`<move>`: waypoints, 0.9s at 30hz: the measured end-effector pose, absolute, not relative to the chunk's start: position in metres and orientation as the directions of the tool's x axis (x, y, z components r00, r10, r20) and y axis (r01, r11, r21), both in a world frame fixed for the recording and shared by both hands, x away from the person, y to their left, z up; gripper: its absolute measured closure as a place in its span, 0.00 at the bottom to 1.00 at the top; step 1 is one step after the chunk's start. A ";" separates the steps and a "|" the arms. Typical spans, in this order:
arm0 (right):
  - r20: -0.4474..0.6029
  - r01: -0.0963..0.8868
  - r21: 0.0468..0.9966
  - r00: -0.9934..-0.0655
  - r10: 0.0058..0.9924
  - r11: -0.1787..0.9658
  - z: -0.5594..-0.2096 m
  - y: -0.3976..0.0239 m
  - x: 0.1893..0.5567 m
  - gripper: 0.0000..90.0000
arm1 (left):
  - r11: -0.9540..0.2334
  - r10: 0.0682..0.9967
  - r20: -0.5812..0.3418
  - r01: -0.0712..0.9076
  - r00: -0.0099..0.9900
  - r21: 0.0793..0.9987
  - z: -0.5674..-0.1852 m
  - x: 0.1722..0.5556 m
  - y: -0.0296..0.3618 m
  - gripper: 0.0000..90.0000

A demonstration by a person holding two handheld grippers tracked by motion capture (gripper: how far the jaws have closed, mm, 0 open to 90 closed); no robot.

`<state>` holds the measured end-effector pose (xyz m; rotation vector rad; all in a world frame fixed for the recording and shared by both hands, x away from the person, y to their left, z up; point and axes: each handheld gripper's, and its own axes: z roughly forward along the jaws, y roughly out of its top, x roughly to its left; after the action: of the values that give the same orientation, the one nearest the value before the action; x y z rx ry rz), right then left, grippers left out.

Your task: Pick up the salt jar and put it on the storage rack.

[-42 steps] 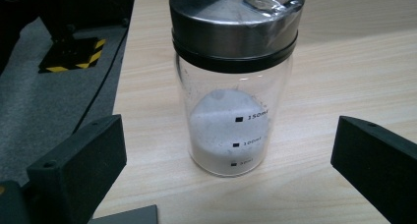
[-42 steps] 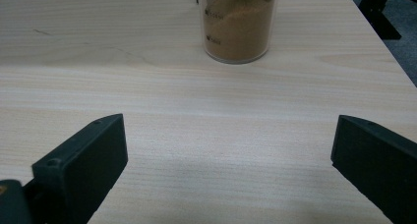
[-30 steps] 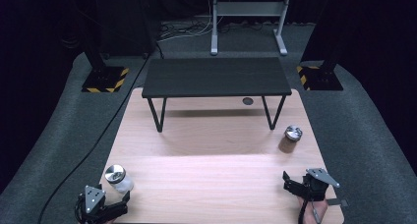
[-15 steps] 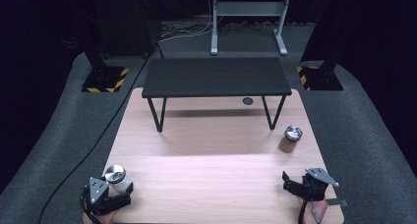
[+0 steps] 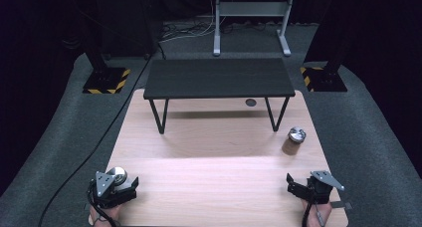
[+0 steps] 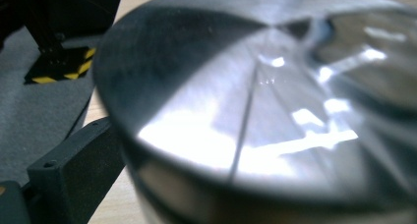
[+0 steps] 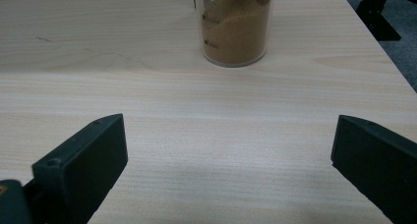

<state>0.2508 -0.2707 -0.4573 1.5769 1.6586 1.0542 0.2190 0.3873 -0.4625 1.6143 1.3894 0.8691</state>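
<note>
step: grasp near-left jar | left gripper (image 5: 121, 186) jaws just been closing around metal-lidded jar (image 5: 117, 176), contact unclear, cannot tell if gripping | right gripper (image 5: 297, 183) wide open, empty | tip: center my jaws below lid, squeeze evenly, keep jar upright

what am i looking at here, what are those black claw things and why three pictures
A person sits at a wooden table with a hand-held gripper in each hand: two black jaws worked like tongs. The high view looks down on the table; the other two pictures come from cameras on the grippers. The left gripper has just been closing its jaws around a jar with a metal lid; whether they press on it yet I cannot tell. The right gripper is open and empty, facing a jar of brown powder. A small black table stands behind.
</note>
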 end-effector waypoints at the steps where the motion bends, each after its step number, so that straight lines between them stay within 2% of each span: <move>1: 0.091 0.504 0.863 -0.103 0.990 -0.027 -0.457 -0.271 0.251 0.00 | -0.060 0.985 -0.016 0.429 0.173 0.901 -0.461 0.221 0.390 0.34; 27: 0.093 0.492 0.870 -0.101 0.991 -0.032 -0.459 -0.271 0.249 0.00 | -0.055 0.974 -0.043 0.422 0.221 0.905 -0.452 0.212 0.389 0.35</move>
<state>0.2486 -0.2710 -0.4588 1.5717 1.6461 1.0635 0.2117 0.3892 -0.4524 1.6262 1.3362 0.7996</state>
